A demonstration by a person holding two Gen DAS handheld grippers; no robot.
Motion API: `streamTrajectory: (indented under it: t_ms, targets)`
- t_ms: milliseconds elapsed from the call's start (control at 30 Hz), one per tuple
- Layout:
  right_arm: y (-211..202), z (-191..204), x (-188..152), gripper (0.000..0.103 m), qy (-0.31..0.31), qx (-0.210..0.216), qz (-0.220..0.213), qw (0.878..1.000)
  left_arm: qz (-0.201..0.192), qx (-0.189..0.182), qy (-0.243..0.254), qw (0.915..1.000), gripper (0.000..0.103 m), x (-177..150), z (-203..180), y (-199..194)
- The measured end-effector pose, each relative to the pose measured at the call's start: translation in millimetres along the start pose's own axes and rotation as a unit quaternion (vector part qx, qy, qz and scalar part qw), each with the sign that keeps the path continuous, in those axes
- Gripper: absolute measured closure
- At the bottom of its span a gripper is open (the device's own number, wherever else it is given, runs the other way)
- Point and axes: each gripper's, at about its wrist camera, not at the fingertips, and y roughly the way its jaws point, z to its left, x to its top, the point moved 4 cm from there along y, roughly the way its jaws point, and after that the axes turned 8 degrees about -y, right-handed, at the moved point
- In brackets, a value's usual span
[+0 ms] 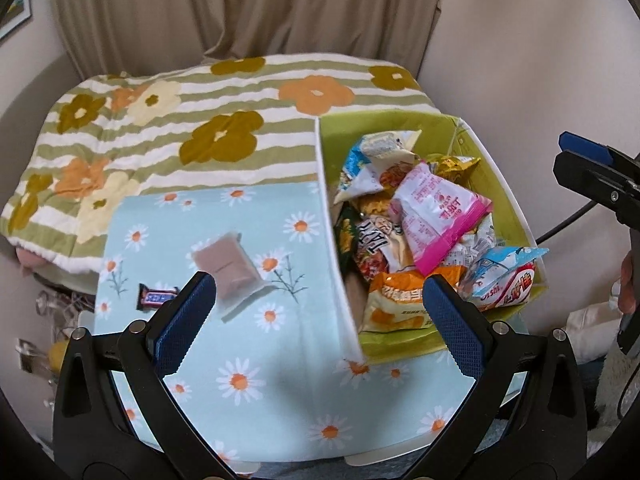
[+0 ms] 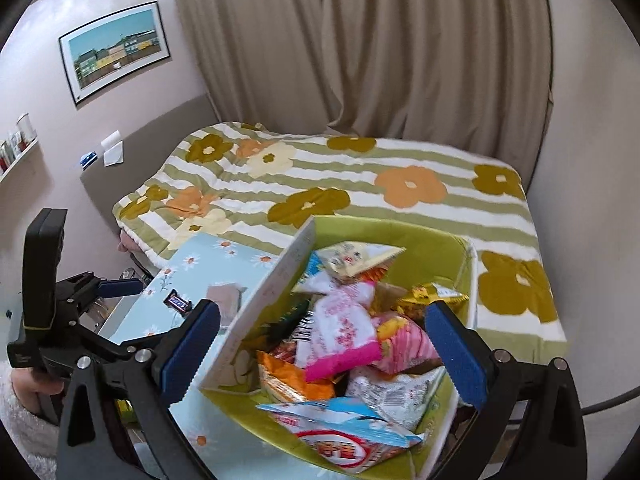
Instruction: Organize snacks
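Observation:
A green fabric box [image 1: 504, 200] [image 2: 452, 244] holds several snack packets, among them a pink and white one [image 1: 436, 216] [image 2: 344, 328] and an orange one [image 1: 396, 304]. On the blue daisy cloth [image 1: 248, 360] to its left lie a pale packet with a brown block [image 1: 228, 268] [image 2: 224, 296] and a small chocolate bar [image 1: 156, 298] [image 2: 178, 302]. My left gripper [image 1: 320, 320] is open and empty, above the cloth by the box's left wall. My right gripper [image 2: 320, 348] is open and empty, above the box.
A bed with a striped flower blanket [image 1: 200, 128] [image 2: 360, 184] lies behind the table. Beige curtains [image 2: 360, 40] hang at the back. A framed picture [image 2: 116, 48] and a wall shelf [image 2: 16, 152] are at the left. The table's left edge drops to clutter [image 1: 48, 320].

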Motion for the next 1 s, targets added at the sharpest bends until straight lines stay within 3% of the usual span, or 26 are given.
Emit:
streamTrajectory:
  t_ms: [267, 600, 800, 1000]
  targets:
    - [10.0, 62.9, 22.5, 0.001, -0.004, 0.004, -0.021, 1.000, -0.017, 0.004, -0.009, 0.9998, 0.001, 7.0, 69.3, -23.1]
    - [62.5, 149.1, 46.6, 0.001, 0.016, -0.003, -0.005, 1.000, -0.005, 0.006, -0.029, 0.9995, 0.001, 10.2, 197.3, -37.3]
    - [100.9, 179.1, 45.6, 0.001, 0.060, -0.030, 0.015, 0.998, 0.019, 0.001, -0.026, 0.9995, 0.001, 11.7, 264.2, -24.7]
    - [126.6, 190.6, 29.0, 0.001, 0.114, -0.065, 0.040, 0.991, 0.047, -0.005, 0.008, 0.9988, 0.001, 12.5, 303.2, 6.0]
